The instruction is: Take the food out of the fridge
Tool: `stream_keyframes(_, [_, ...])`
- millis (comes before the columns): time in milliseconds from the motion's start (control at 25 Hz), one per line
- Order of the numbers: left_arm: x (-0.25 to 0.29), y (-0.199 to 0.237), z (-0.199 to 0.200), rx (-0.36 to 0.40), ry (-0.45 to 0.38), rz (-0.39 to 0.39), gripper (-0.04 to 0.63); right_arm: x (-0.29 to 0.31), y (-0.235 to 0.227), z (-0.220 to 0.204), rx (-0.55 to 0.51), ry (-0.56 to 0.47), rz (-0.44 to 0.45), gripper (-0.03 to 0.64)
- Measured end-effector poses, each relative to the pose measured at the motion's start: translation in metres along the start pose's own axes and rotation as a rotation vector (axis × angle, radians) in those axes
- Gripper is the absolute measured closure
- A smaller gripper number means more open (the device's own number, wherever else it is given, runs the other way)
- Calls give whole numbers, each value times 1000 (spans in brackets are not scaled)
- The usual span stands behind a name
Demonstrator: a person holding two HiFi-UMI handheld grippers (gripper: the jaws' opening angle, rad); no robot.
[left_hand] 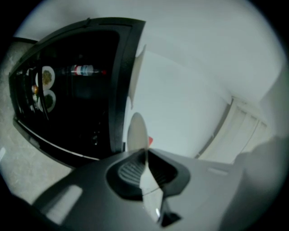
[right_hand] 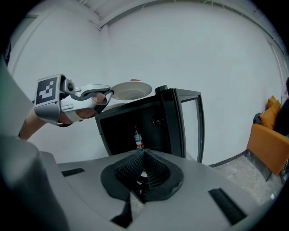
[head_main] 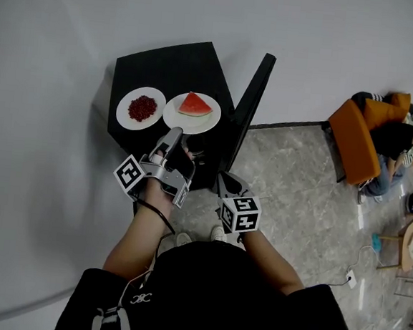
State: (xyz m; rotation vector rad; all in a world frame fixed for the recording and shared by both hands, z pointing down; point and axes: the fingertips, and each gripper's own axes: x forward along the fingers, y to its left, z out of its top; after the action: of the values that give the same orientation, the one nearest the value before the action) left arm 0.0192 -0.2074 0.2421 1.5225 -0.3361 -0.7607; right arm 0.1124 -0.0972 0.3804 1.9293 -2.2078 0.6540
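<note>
Head view: the left tongs (head_main: pixel 171 137) pinch the rim of a plate (head_main: pixel 175 115) bearing watermelon (head_main: pixel 195 105) at the fridge (head_main: pixel 165 67) top, beside a second plate (head_main: pixel 125 114).
Left gripper view: the plate's edge is clamped between the pads.
Right gripper view: the right tongs (right_hand: pixel 142 173) are pressed together, empty; a bottle (right_hand: pixel 138 139) stands in the fridge.
</note>
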Motion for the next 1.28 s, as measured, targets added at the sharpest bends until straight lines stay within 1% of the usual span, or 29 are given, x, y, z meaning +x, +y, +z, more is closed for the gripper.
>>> stream_keyframes(160, [24,18,5,-4,-20,27,577,9,-14,3,-1,5,-7,624])
stream_keyframes(320, [28,27,11,4,-51,43,577,7,-15,2,-4,-2,-8,624])
stream_keyframes(400, [39,30,15,12,-61,51,577,10,-22,5,-4,-1,-12,624])
stream_keyframes(520, [52,36,18,24,-72,66,578,15,-30,8,-2,3,-14,624])
stream_keyframes(880, [63,48,25,62,-82,131,580,21,-30,15,-5,1,7,624])
stream_keyframes(960, [64,47,24,76,-81,135,580,23,-30,15,-6,3,11,624])
stream_keyframes(1040, [64,45,23,78,-86,119,584,24,-29,14,-6,3,15,624])
stream_keyframes(1080, [64,43,23,77,-90,105,572,24,-28,14,-7,4,18,624])
stream_keyframes(1160, [62,36,23,92,-93,79,523,24,-25,14,-8,5,23,624])
stream_keyframes(1240, [58,32,24,138,-94,75,500,25,-24,14,-7,3,25,624])
stream_keyframes(1280, [55,31,25,169,-94,81,500,24,-23,15,-7,-2,24,624])
